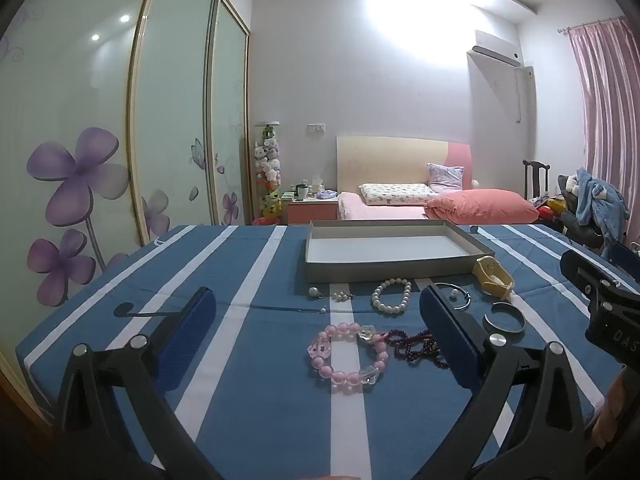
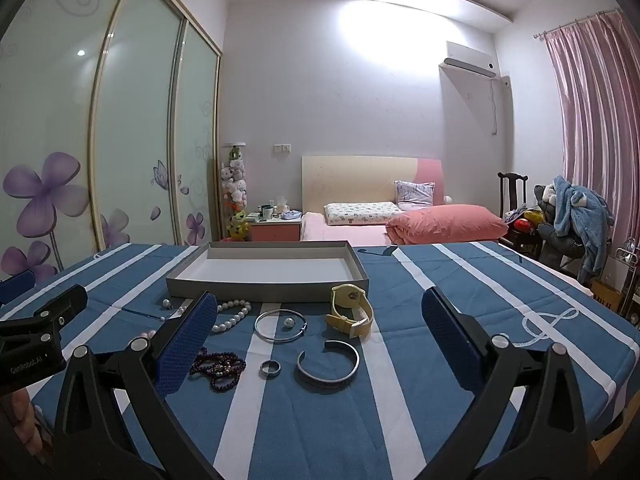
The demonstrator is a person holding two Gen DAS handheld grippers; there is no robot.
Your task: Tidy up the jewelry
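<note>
A grey shallow box, empty, sits on the blue striped tablecloth. In front of it lie a pearl bracelet, a pink bead bracelet, dark red beads, a thin silver bangle with a loose pearl, a silver cuff, a ring and a yellow watch. My left gripper is open above the pink bracelet. My right gripper is open above the cuff and ring.
Small pearl earrings and a thin pin lie left of the pearl bracelet. The table's front edge is near both grippers. A bed, wardrobe doors and a cluttered chair stand beyond the table.
</note>
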